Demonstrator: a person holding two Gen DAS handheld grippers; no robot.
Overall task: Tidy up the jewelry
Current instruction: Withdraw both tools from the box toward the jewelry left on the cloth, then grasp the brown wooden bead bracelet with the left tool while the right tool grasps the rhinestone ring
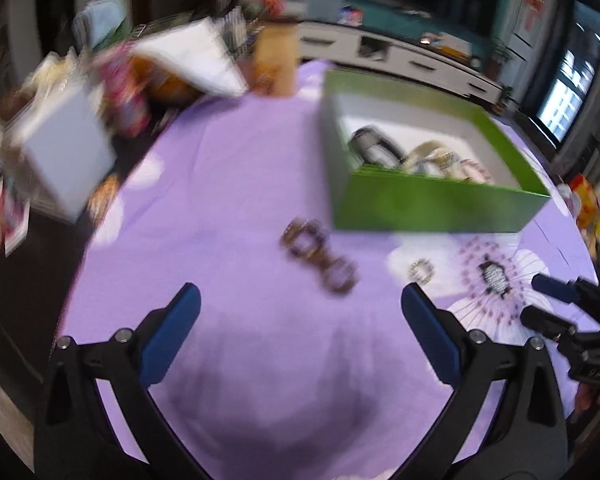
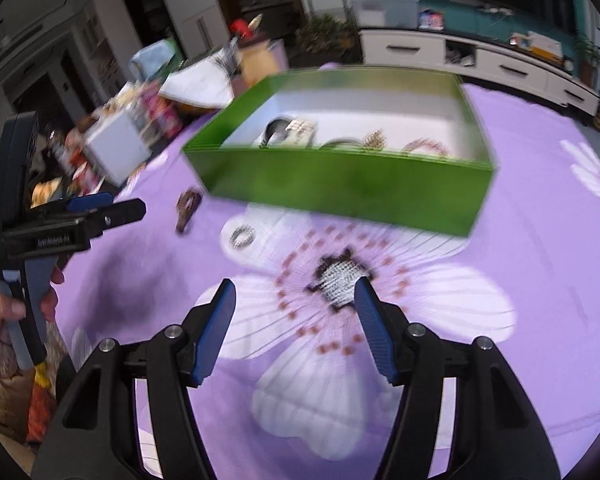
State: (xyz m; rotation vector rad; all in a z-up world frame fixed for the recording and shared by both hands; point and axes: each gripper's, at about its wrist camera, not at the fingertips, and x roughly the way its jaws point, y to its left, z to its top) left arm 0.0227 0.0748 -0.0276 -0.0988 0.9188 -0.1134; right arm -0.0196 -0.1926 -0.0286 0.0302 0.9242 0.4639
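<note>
Currently both grippers gape empty: left gripper (image 1: pixel 300 312) over bare purple tablecloth (image 1: pixel 228 168), brown bracelet (image 1: pixel 320 256) ahead; right gripper (image 2: pixel 296 300) near silver brooch (image 2: pixel 340 278); green box (image 2: pixel 340 184) toward far edge.

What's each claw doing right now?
Left claw: open, nothing held.
Right claw: open, nothing held, sparkly brooch just ahead.

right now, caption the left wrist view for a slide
Open left gripper above a brown bracelet beside the green box.

one green box (image 2: pixel 340 188), three loose jewelry pieces on the cloth (image 2: pixel 540 220): brown bracelet (image 1: pixel 320 260), small ring (image 1: pixel 421 271), sparkly brooch (image 2: pixel 340 280).
</note>
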